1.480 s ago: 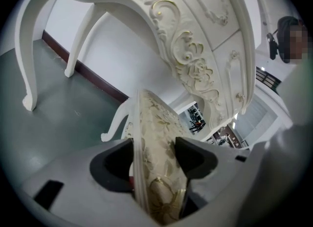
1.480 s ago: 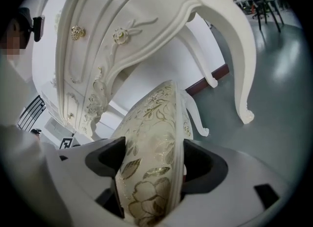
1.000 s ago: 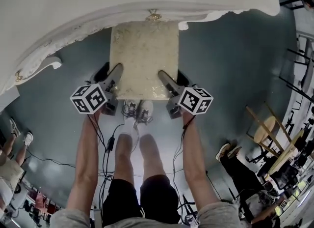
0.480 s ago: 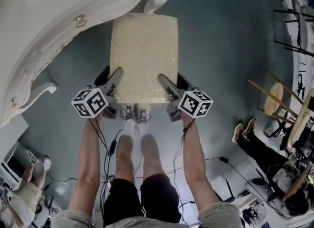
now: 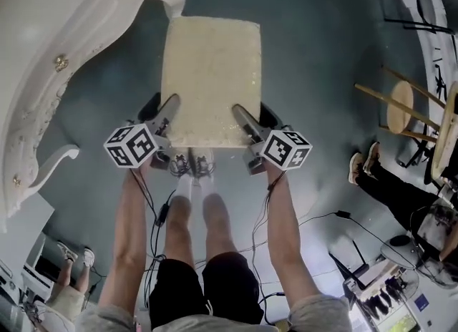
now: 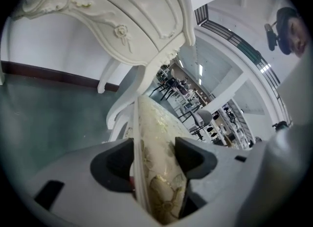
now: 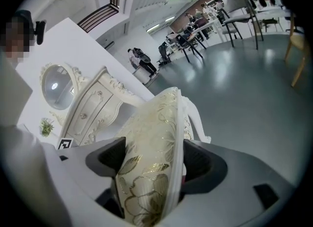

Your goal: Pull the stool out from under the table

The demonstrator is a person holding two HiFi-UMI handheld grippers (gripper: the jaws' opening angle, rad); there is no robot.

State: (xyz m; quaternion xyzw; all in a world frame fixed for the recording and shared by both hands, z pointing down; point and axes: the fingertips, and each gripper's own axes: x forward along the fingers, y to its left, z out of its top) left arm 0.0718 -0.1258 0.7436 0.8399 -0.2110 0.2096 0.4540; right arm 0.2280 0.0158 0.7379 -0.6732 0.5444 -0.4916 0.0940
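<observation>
The stool (image 5: 210, 73) has a cream, gold-patterned cushion seat and stands on the grey floor, clear of the white ornate table (image 5: 64, 44) at the upper left. My left gripper (image 5: 169, 105) is shut on the near left corner of the seat and my right gripper (image 5: 240, 112) on the near right corner. In the left gripper view the seat's edge (image 6: 156, 147) is pinched between the dark pads, with the table (image 6: 122, 20) above and behind. In the right gripper view the cushion (image 7: 151, 143) fills the jaws of the right gripper (image 7: 151, 160). The stool's legs are hidden under the seat.
A round wooden stool (image 5: 401, 109) and a seated person's legs (image 5: 386, 180) are at the right. Cables (image 5: 161, 209) trail over the floor by my own legs. Another person (image 5: 64, 280) sits at the lower left. Chairs and desks stand far off.
The stool has come out from under the table's edge with both grippers still on it. The table has swung from the top of the head view to the upper left.
</observation>
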